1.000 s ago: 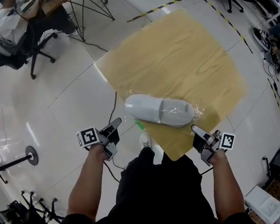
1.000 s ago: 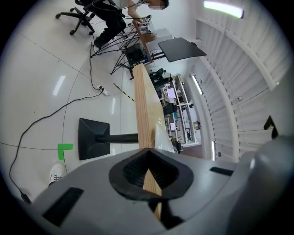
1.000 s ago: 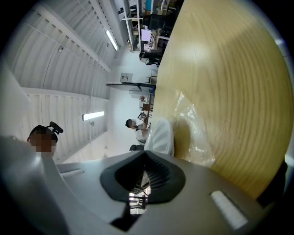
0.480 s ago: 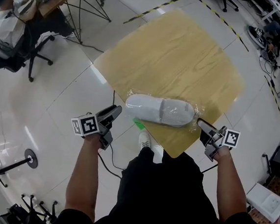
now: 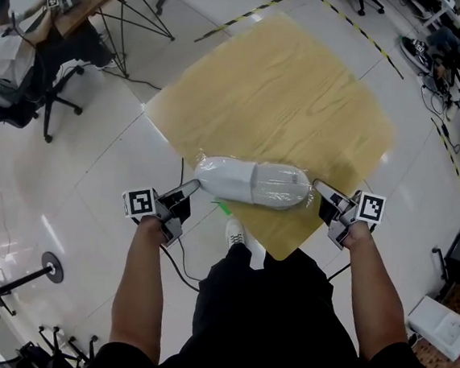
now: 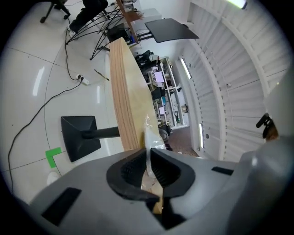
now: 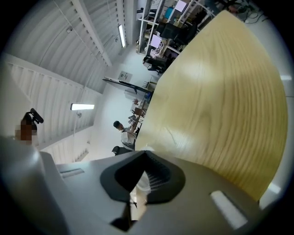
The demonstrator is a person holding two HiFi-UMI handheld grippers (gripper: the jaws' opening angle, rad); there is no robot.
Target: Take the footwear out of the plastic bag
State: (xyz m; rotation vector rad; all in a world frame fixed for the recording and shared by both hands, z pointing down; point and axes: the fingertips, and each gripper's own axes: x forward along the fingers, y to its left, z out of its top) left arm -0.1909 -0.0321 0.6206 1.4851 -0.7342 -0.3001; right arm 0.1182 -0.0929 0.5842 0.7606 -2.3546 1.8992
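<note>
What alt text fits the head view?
A white slipper in a clear plastic bag lies at the near edge of a wooden table. The left gripper, its jaws just closed, and the right gripper each pinch one bag end.

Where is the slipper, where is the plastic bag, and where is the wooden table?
slipper (image 5: 242,180), head view, on its white upper, seen through the bag.
plastic bag (image 6: 149,134), left gripper view, on the clear crinkled film.
wooden table (image 5: 280,87), head view, on the bare tabletop.
</note>
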